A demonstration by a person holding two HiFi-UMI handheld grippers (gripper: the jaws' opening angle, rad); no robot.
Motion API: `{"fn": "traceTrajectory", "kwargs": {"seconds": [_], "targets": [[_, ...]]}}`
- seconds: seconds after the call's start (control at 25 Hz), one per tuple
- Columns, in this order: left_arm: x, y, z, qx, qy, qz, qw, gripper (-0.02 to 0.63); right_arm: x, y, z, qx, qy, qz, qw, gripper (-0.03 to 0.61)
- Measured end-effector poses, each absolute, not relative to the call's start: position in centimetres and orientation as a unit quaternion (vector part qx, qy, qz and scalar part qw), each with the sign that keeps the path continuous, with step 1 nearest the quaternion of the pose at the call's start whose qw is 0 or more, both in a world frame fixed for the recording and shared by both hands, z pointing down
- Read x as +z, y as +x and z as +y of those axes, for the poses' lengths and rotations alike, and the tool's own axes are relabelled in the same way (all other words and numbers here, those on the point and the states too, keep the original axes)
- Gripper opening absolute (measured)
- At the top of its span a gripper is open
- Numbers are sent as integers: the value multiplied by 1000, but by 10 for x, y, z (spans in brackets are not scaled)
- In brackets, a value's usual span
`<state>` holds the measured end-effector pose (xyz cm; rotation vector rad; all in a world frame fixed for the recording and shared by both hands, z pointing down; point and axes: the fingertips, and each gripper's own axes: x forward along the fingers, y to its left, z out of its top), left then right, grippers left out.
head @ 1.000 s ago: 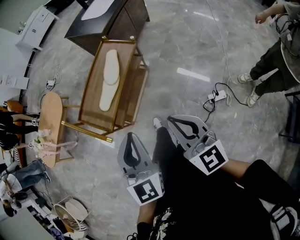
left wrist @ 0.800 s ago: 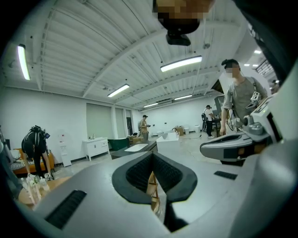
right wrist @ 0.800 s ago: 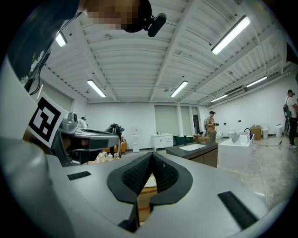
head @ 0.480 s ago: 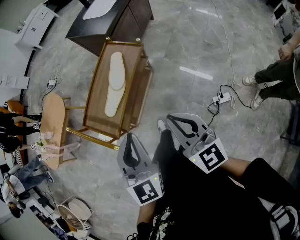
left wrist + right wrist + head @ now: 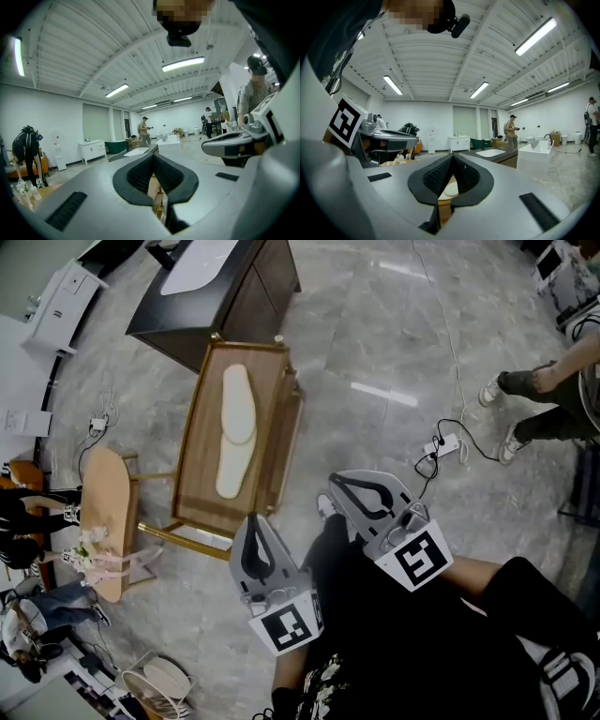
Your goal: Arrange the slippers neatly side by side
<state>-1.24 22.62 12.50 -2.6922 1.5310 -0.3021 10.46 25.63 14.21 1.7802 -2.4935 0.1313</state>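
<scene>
Head view: approach step, as judged. The left tool and right tool, each with jaws pressed together and empty, are held near level, just short of the gold-framed wooden tabletop. Its railed top carries two pale slippers, end to end and overlapping, not side by side. The next move probably calls for closing in, opening the jaws and taking one slipper by its edge.

Grey marbled floor with a dark cabinet beside a brass-framed wooden surface. Above, a white ribbed ceiling carries long tube lights.
</scene>
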Motion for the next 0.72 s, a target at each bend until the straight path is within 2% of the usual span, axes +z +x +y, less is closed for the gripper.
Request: {"fn": "traceTrajectory", "kwargs": {"seconds": [0.72], "targets": [[129, -32, 156, -59, -887, 458, 20, 3, 136, 80, 198, 13, 601, -796, 72, -2]]}}
